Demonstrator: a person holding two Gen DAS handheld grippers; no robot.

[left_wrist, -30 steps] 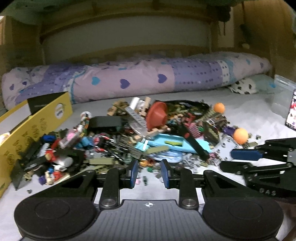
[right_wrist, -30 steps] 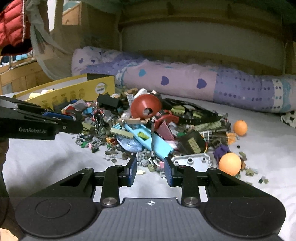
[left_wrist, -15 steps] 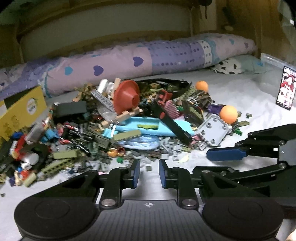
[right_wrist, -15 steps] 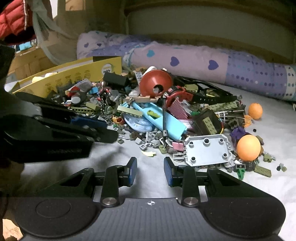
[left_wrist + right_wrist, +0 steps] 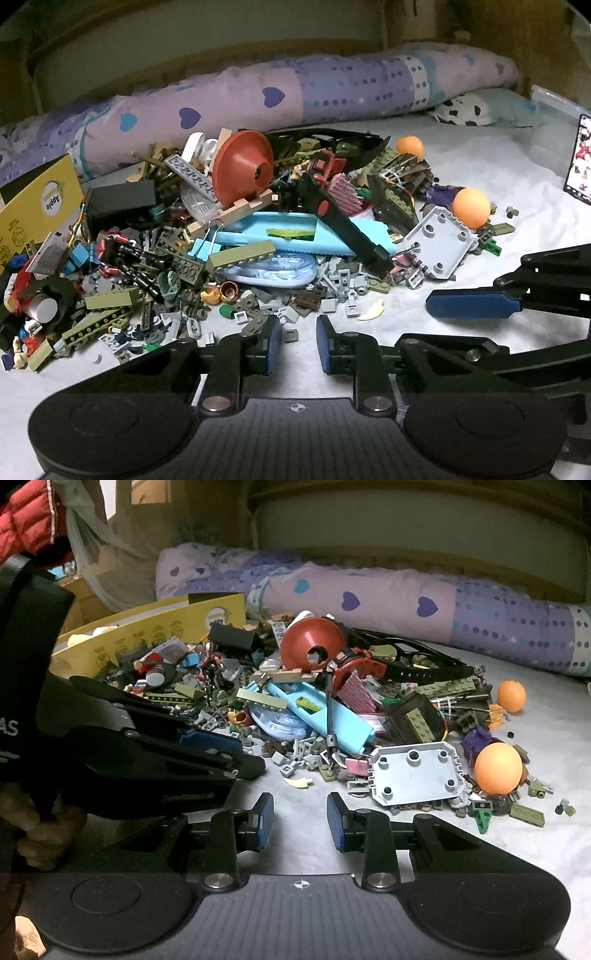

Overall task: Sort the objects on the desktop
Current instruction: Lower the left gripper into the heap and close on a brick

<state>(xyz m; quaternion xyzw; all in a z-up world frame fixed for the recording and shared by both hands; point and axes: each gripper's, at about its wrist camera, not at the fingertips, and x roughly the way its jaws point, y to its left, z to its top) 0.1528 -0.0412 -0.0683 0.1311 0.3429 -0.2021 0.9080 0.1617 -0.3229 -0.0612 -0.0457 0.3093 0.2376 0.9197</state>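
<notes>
The left gripper (image 5: 293, 345), jaws closing on nothing, noses toward a small grey brick (image 5: 291, 335) before the red funnel (image 5: 242, 168); it must dip lower.

- The left wrist camera is looking forward and down along its own fingers, sitting close above the near edge of the brick pile (image 5: 236, 258).
- The right wrist camera is facing likewise from farther right.
- Both are sharing the red funnel (image 5: 242, 168) (image 5: 312, 642) and grey plate (image 5: 439, 245) (image 5: 415, 773).
</notes>
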